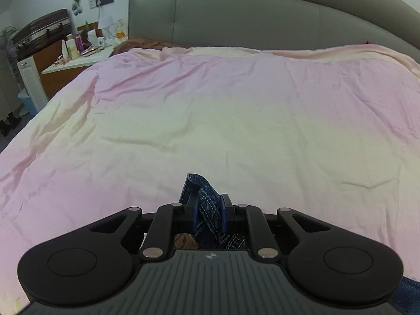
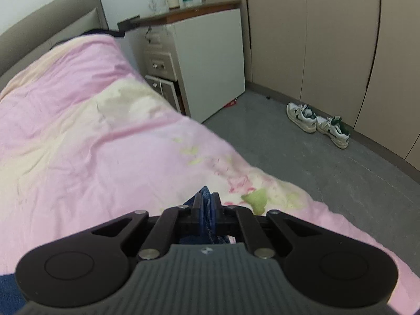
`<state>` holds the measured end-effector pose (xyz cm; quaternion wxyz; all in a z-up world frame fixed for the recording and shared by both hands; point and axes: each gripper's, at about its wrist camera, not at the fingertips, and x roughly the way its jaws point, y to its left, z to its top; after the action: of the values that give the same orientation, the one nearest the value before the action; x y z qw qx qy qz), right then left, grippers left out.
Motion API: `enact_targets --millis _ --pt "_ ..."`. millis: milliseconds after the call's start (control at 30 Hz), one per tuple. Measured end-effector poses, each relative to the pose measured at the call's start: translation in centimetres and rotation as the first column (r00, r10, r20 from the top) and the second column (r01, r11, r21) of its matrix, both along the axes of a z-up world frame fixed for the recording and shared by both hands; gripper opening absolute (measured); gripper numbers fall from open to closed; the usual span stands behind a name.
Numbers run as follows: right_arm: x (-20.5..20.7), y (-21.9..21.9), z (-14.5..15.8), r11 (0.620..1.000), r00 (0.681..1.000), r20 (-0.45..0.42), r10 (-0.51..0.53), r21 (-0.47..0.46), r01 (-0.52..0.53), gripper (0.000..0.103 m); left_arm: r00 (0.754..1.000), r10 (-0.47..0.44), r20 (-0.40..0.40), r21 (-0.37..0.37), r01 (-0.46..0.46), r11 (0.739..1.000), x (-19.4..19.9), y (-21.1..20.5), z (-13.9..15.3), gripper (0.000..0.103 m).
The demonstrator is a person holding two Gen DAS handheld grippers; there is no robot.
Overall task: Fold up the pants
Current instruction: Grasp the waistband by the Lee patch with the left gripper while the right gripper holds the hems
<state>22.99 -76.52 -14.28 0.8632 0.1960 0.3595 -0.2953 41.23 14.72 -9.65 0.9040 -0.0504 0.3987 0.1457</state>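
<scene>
The pants are dark blue jeans. In the left wrist view my left gripper [image 1: 208, 199] is shut on a bunched edge of the jeans [image 1: 207, 199], with a belt loop or band sticking up between the fingers; more denim shows at the bottom right corner. In the right wrist view my right gripper [image 2: 206, 202] is shut on another fold of the jeans [image 2: 206, 204], held above the pink bed cover [image 2: 78, 131]. Most of the jeans hang below both grippers and are hidden.
The bed with the pink and cream cover [image 1: 210, 105] has a grey headboard [image 1: 249, 15]. A cluttered bedside table [image 1: 78, 52] stands at its left. On the right are a white cabinet [image 2: 210, 57], grey floor, white sneakers [image 2: 317, 124] and wardrobe doors.
</scene>
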Motion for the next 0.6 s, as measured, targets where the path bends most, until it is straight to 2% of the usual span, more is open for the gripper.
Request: enact_targets --millis 100,167,300,333,433,467,500,533,600 --pt "0.1 -0.3 0.0 1.000 1.000 0.003 -0.022 -0.013 0.022 0.000 0.999 0.031 0.015 -0.025 -0.031 0.999 0.4 0.6 -0.3 0.018" --pt "0.7 -0.1 -0.3 0.999 1.000 -0.004 -0.030 -0.029 0.030 0.000 1.000 0.008 -0.017 0.009 -0.008 1.000 1.2 0.0 -1.1 0.018" --pt "2.5 -0.2 -2.1 0.999 0.995 -0.096 -0.042 -0.014 0.041 0.000 0.998 -0.005 -0.059 0.019 0.007 1.000 2.2 -0.4 -2.9 0.019" --pt "2.6 -0.3 -2.6 0.999 0.993 -0.109 -0.049 -0.009 0.049 0.000 0.998 -0.011 -0.067 0.021 0.012 1.000 2.4 -0.5 -3.2 0.022" --pt "2.9 -0.3 -3.4 0.998 0.990 -0.130 -0.058 -0.005 0.057 0.004 0.998 -0.018 -0.053 0.044 0.020 0.999 2.2 -0.9 -3.0 0.042" --pt "2.9 -0.3 -3.2 0.998 0.990 -0.128 -0.065 -0.012 0.064 0.014 0.999 -0.030 -0.033 0.039 0.032 0.999 1.8 -0.9 -2.6 0.057" --pt "2.5 -0.2 -2.9 0.997 0.991 -0.109 -0.073 -0.014 0.072 0.030 0.999 -0.040 -0.013 0.040 0.041 0.998 1.4 -1.0 -2.0 0.063" --pt "2.1 -0.3 -2.5 0.997 0.993 -0.090 -0.076 -0.009 0.076 0.035 0.999 -0.047 0.003 0.051 0.047 0.998 0.9 -1.2 -1.4 0.067" --pt "1.1 -0.4 -1.6 0.996 0.994 -0.069 -0.086 0.001 0.086 0.035 0.996 -0.093 0.017 0.051 0.092 0.994 -0.4 -1.8 0.0 0.067"
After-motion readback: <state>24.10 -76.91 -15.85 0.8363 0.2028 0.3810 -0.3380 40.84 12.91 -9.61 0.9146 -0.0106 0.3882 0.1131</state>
